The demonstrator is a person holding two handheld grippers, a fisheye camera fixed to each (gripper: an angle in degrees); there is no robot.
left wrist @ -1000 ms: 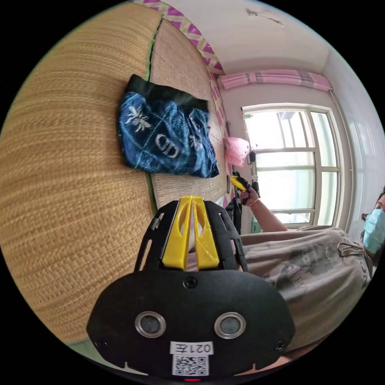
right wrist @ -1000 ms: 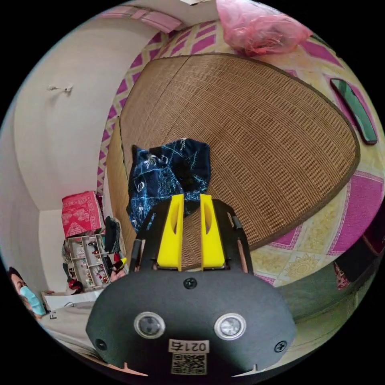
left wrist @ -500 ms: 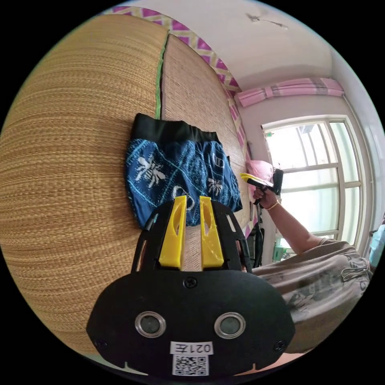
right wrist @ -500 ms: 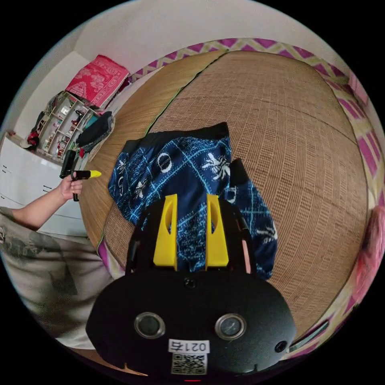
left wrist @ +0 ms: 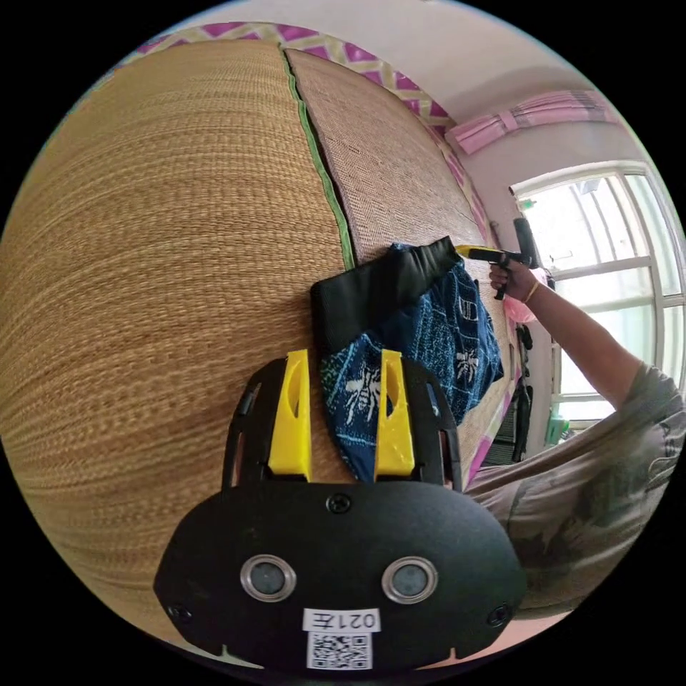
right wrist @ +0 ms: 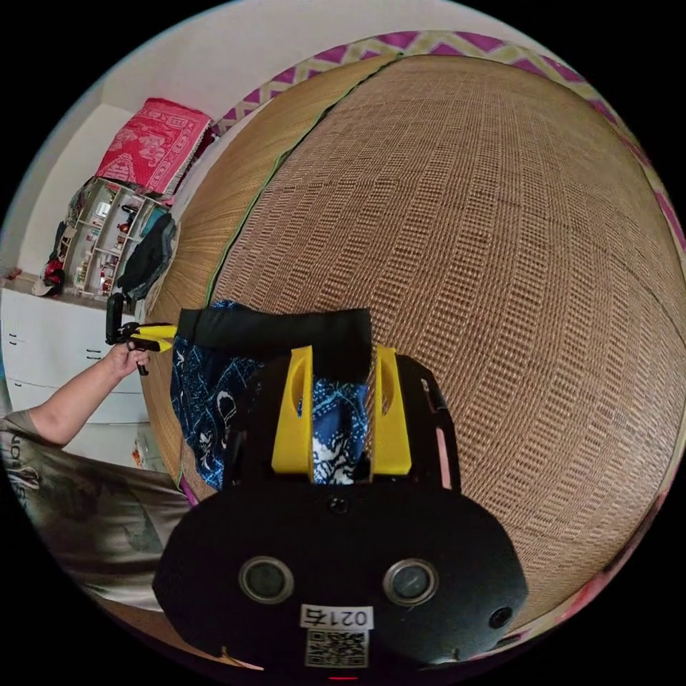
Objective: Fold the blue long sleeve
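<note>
A blue patterned garment point(left wrist: 436, 329) with a black hem band point(left wrist: 386, 286) lies bunched on the woven mat. In the left gripper view, my left gripper point(left wrist: 343, 355) is open, and a corner of the blue cloth sits between its wide-spread jaws. A hand holds the right gripper point(left wrist: 471, 251) at the far end of the black band. In the right gripper view, my right gripper point(right wrist: 344, 351) is open with the black band point(right wrist: 271, 329) and blue cloth point(right wrist: 207, 386) between its jaws. The left gripper point(right wrist: 161, 331) touches the band's other end.
Two woven straw mats point(left wrist: 164, 250) meet at a green seam point(left wrist: 321, 179) on a pink-patterned bed. A bright window point(left wrist: 614, 236) is behind the person's arm point(left wrist: 579, 336). A cluttered shelf point(right wrist: 107, 236), a red cloth point(right wrist: 153, 143) and white drawers point(right wrist: 36, 343) stand at the side.
Both grippers came down onto the garment and their jaws spread wider. The flat garment is now bunched, with its black band stretched between the two grippers.
</note>
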